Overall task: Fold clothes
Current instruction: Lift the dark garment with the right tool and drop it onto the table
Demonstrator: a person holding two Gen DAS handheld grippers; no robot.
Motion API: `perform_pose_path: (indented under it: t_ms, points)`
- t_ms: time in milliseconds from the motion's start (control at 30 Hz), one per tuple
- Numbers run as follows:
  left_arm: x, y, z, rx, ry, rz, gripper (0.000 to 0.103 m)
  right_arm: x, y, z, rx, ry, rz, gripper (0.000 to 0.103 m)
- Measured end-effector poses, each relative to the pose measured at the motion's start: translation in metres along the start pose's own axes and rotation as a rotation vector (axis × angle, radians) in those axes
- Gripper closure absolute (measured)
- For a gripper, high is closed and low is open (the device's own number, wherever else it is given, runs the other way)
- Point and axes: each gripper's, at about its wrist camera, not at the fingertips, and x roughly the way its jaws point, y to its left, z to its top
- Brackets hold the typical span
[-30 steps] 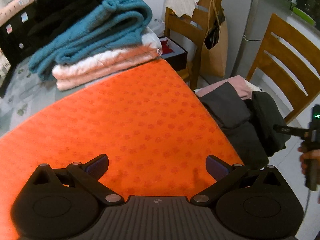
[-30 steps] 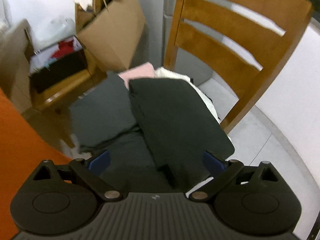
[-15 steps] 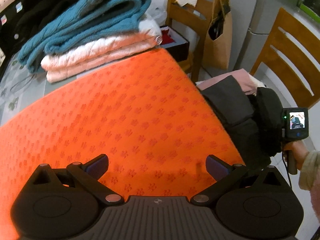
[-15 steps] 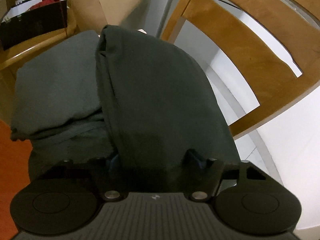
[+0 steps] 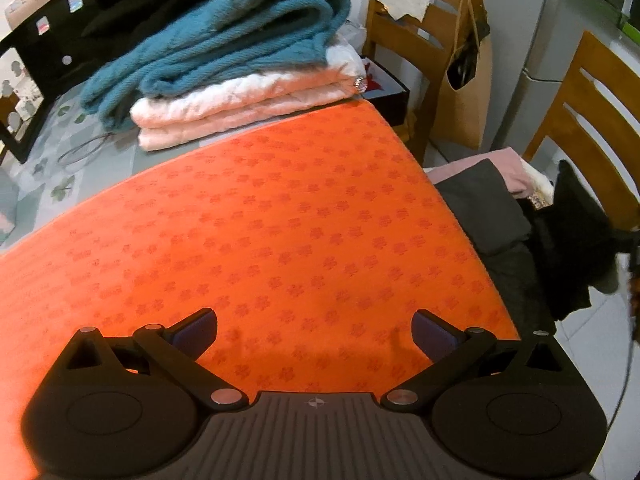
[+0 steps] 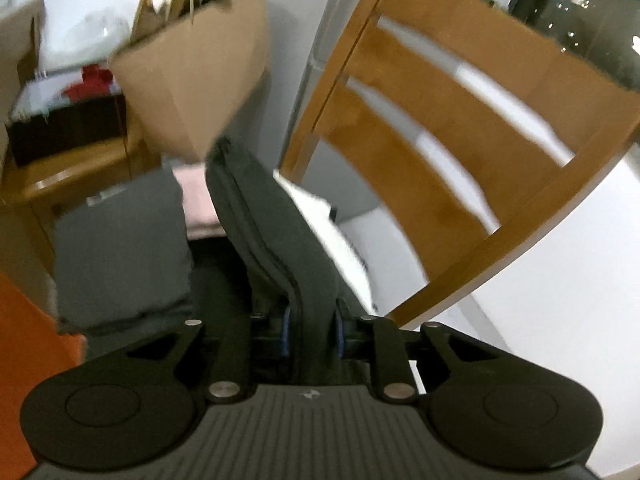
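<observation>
Since a moment ago the right gripper (image 6: 311,334) has lifted a dark garment (image 6: 276,236) off the chair pile (image 6: 120,248), jaws pinched on it (view blurred). Left gripper (image 5: 314,334) hovers over the orange worktop (image 5: 280,220), jaws wide, empty.

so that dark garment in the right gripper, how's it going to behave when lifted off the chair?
Likely floppy: the dark garment already folds into a narrow ridge where the right gripper pinches it. Probably drapes and trails, since most of it lies on the chair pile. May drag those neighbouring clothes along. Weight is hard to judge.
</observation>
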Motion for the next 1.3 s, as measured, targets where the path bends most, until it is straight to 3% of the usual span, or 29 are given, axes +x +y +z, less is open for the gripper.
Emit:
perform_pose_path:
  t_ms: [200,433,667,833,1067,1300]
  points:
    - [-0.025,0.019,-0.014,-0.02,-0.033,-0.014,0.0,-0.092,-0.01,0.015,-0.027,-0.072,0.036,0.082]
    - [-0.055,0.057,-0.043,-0.041,-0.061,-0.069,0.0,-0.231,0.009,0.034,-0.124,-0.176,0.124,0.083]
    - [-0.089,0.124,-0.087,-0.128,-0.095,-0.127,0.0,-0.378,0.071,0.045,-0.305,-0.307,0.242,0.083]
    - [-0.115,0.18,-0.122,-0.174,-0.122,-0.112,0.0,-0.47,0.136,0.041,-0.418,-0.365,0.365,0.082]
    - [-0.149,0.249,-0.173,-0.206,-0.153,-0.043,0.0,-0.559,0.231,0.012,-0.474,-0.282,0.649,0.082]
    - [-0.171,0.291,-0.214,-0.216,-0.132,0.039,0.0,-0.607,0.309,-0.027,-0.497,-0.118,0.947,0.082]
